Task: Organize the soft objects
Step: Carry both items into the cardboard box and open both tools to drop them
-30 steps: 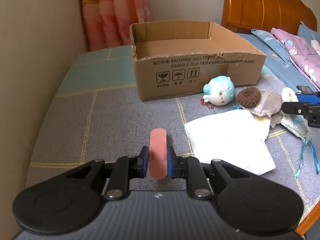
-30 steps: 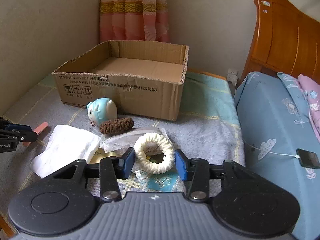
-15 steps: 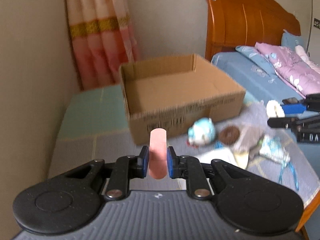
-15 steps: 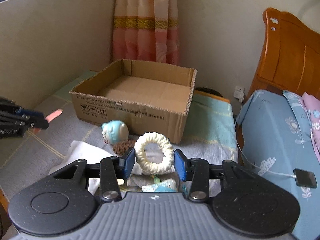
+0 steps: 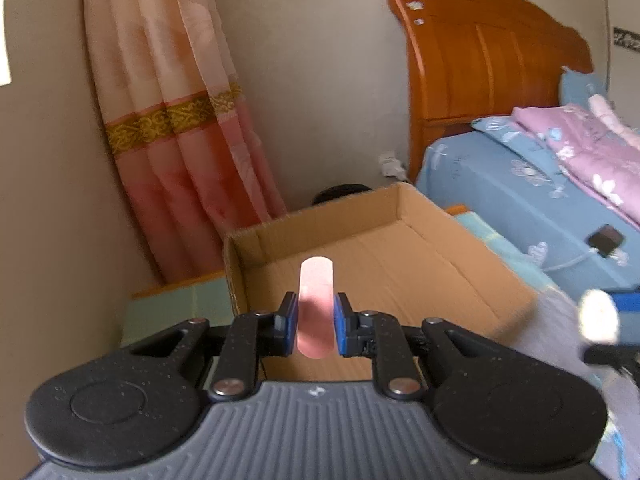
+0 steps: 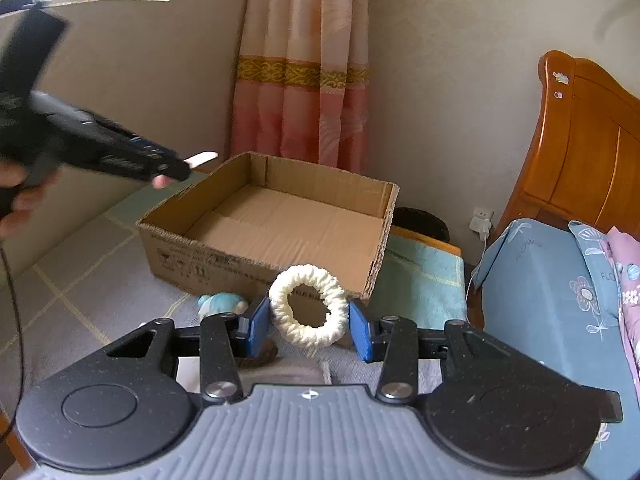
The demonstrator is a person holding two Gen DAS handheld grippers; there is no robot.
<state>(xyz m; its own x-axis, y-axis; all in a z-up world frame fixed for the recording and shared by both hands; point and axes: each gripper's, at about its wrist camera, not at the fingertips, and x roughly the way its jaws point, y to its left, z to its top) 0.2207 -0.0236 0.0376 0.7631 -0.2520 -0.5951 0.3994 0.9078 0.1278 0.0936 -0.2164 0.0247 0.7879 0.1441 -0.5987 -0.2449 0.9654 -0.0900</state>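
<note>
Left gripper (image 5: 316,322) pinching pink strip (image 5: 316,300) over cardboard box (image 6: 280,216) near-left rim (interior lying bare); right gripper (image 6: 306,326) clamping cream ring (image 6: 308,310); box print unreadable.

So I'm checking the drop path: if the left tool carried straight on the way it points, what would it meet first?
Probably the inside floor of the open cardboard box; the left tool, shut on the pink strip, looks aimed down into it, though depth is unclear.

Each camera sits just behind its own tool, looking forward and downward along the fingers. Both views share the cardboard box (image 5: 380,264) (image 6: 280,224), curtain (image 5: 180,120) (image 6: 304,80) and headboard (image 5: 488,68) (image 6: 588,148); the right view looks from farther back.
</note>
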